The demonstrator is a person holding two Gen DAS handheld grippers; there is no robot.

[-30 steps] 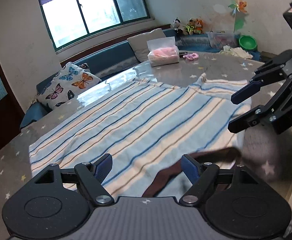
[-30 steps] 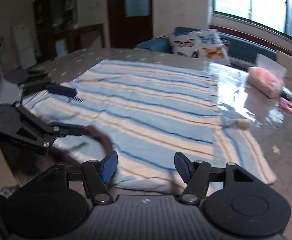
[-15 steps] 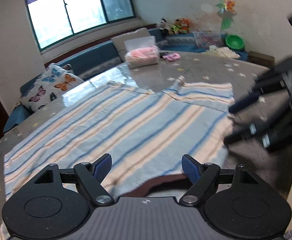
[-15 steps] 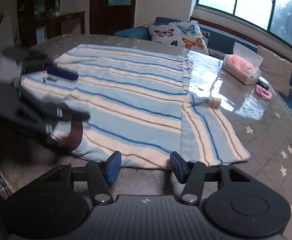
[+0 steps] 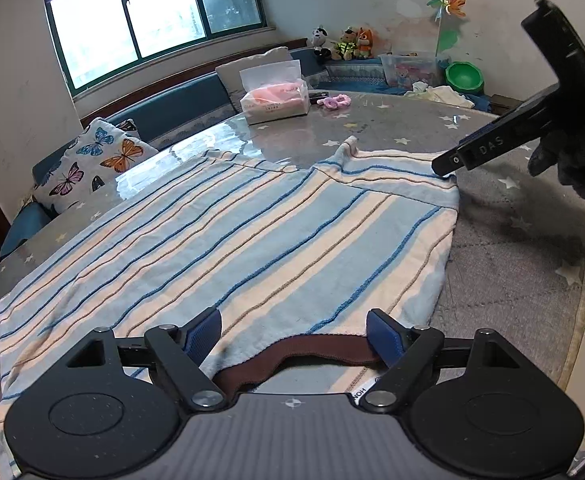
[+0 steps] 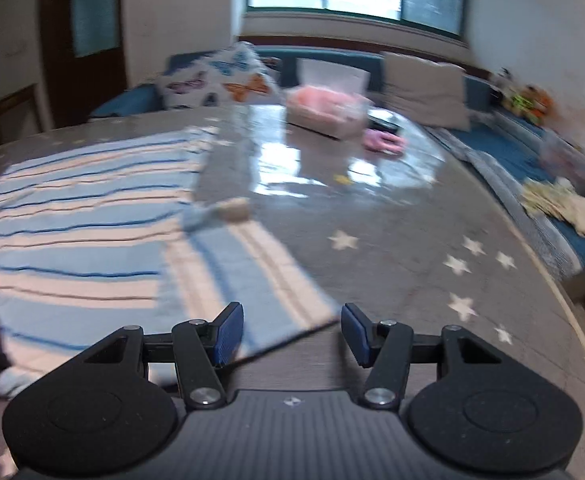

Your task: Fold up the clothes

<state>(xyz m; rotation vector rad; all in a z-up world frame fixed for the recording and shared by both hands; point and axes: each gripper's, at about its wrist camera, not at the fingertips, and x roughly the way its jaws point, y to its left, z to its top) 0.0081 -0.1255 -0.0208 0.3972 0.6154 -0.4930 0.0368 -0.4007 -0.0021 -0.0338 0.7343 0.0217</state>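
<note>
A light-blue and cream striped top (image 5: 252,232) lies flat on the grey star-patterned table (image 5: 512,264); it also shows in the right wrist view (image 6: 92,248). Its brown collar (image 5: 312,350) lies between the fingers of my open left gripper (image 5: 294,334), which is empty. A short sleeve (image 5: 396,172) lies folded at the far right. My right gripper (image 6: 288,334) is open and empty over the sleeve's edge (image 6: 252,272); it also shows in the left wrist view (image 5: 476,152), touching the sleeve corner.
A tissue box (image 5: 274,98) and a pink hair tie (image 5: 334,100) sit at the table's far side. A butterfly cushion (image 5: 92,160) and bench lie beyond. The table's rounded edge (image 5: 584,280) runs on the right. Toys and a green bowl (image 5: 464,76) stand at the back.
My left gripper has drawn back to the collar. My right gripper has swung right, from the shirt's front edge to the sleeve's corner. The shirt now lies flat.
</note>
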